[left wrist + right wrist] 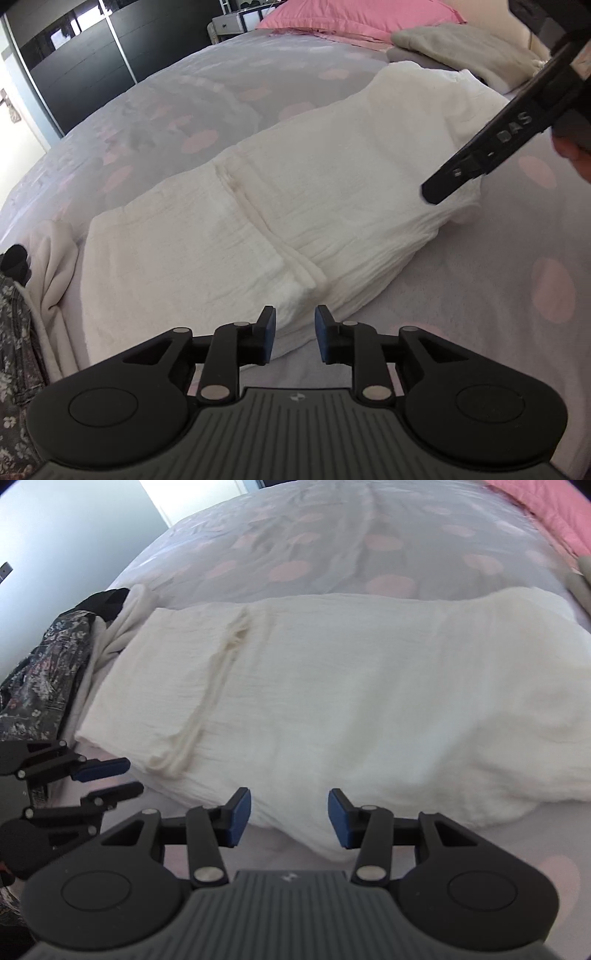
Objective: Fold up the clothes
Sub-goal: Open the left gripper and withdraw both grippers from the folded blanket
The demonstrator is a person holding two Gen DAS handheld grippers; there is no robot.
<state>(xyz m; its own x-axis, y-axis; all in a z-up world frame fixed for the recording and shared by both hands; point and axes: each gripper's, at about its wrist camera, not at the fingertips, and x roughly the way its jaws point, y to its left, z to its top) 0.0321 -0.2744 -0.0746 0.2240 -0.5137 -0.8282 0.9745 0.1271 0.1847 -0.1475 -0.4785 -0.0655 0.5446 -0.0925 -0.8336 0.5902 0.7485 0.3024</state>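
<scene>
White garment stretched across the bed, both grippers released

While the long white garment (295, 206) lies flat on the grey bedspread (184, 110) with its pink spots, both grippers hover at its near edge with nothing between their fingers. Seen from the left wrist camera, the garment runs from the lower left of the frame to the upper right, with one end folded over at the lower left so that a bunched seam crosses it near the centre. At bottom centre, the left gripper (294, 338) has its blue-padded fingers (269, 334) slightly apart, released, just in front of the folded edge. Entering from the upper right of that frame, the right gripper (480, 158) reaches down over the garment's far part, with part of a hand (572, 155) at the right edge.

From the right wrist camera, the garment (351, 701) fills the middle of the frame. At bottom centre, that gripper's fingers (238, 818) stand well apart, holding nothing, and the left gripper shows at the lower left beside the folded end. A dark floral cloth (40, 679) and a cream cloth (122, 627) are heaped at the left. Pink pillows (362, 14) and a beige blanket (454, 48) lie at the top of the left view.
</scene>
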